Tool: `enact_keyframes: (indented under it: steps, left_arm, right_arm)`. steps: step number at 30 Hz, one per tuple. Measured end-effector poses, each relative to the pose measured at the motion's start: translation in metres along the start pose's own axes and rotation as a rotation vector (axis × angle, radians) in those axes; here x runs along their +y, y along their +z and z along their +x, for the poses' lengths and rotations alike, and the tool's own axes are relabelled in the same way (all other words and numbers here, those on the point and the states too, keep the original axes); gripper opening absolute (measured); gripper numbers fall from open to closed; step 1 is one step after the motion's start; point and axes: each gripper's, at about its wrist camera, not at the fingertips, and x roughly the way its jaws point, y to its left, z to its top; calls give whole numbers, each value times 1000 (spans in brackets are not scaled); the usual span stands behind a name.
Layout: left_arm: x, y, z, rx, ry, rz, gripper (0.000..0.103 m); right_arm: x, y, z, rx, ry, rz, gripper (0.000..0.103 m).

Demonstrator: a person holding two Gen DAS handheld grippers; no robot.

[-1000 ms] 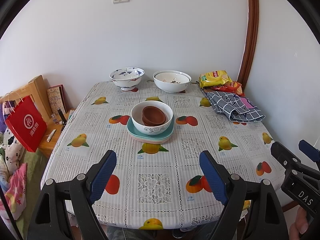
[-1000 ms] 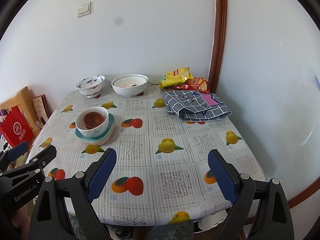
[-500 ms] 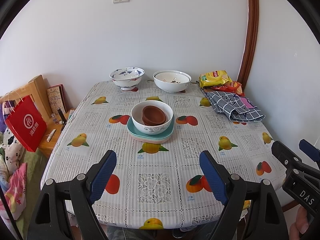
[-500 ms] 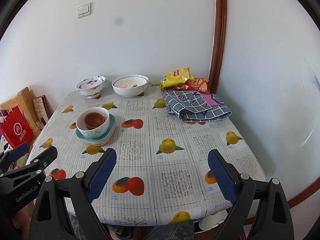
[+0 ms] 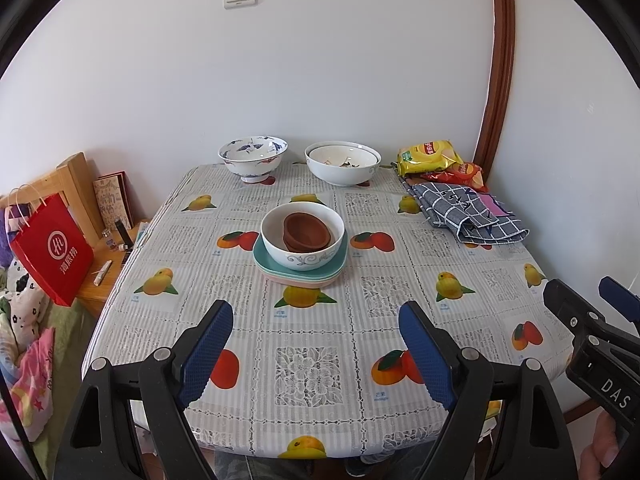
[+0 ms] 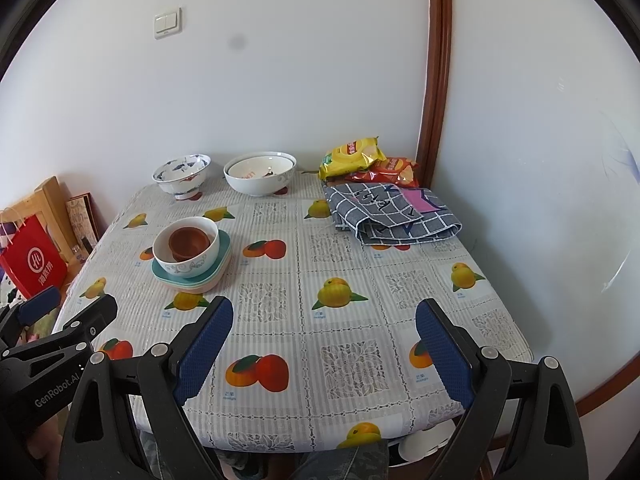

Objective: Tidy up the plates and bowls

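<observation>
Plates (image 5: 298, 270) sit stacked ahead of the left claw (image 5: 316, 336), beyond its fingertips and well apart from them: a teal one on top, a pale pink one beneath. On the stack stands a white bowl (image 5: 303, 254) with brown bowls (image 5: 307, 233) nested inside it. From the right claw (image 6: 324, 332) the same stack lies ahead and to the left. Both claws are spread wide with nothing between the blue pads (image 5: 208, 350), hovering over the near edge of the table (image 5: 312, 376), which wears a fruit-print cloth. Farther ahead, against the wall, stand 2 more bowls: a blue-patterned bowl (image 5: 253, 158) ahead-left of the left claw and a large white bowl (image 5: 343, 163), with scraps inside, straight ahead of it. Ahead-right lie a checked cloth (image 5: 466, 214) and 2 snack bags (image 5: 430, 157), 1 yellow, 1 red, in the far corner. Left of the left claw, off the table, a red bag (image 5: 52, 250) leans by a wooden stand.
</observation>
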Motion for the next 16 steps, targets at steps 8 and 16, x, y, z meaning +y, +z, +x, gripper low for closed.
enact_keyframes:
  steps: [8, 16]
  left_arm:
    - [1, 2, -2, -9, 4, 5, 84]
    - [-1, 5, 2, -23, 7, 25, 84]
  right_arm:
    - [0, 0, 0, -1, 1, -1, 92]
    - [-1, -2, 2, -5, 29, 23, 92]
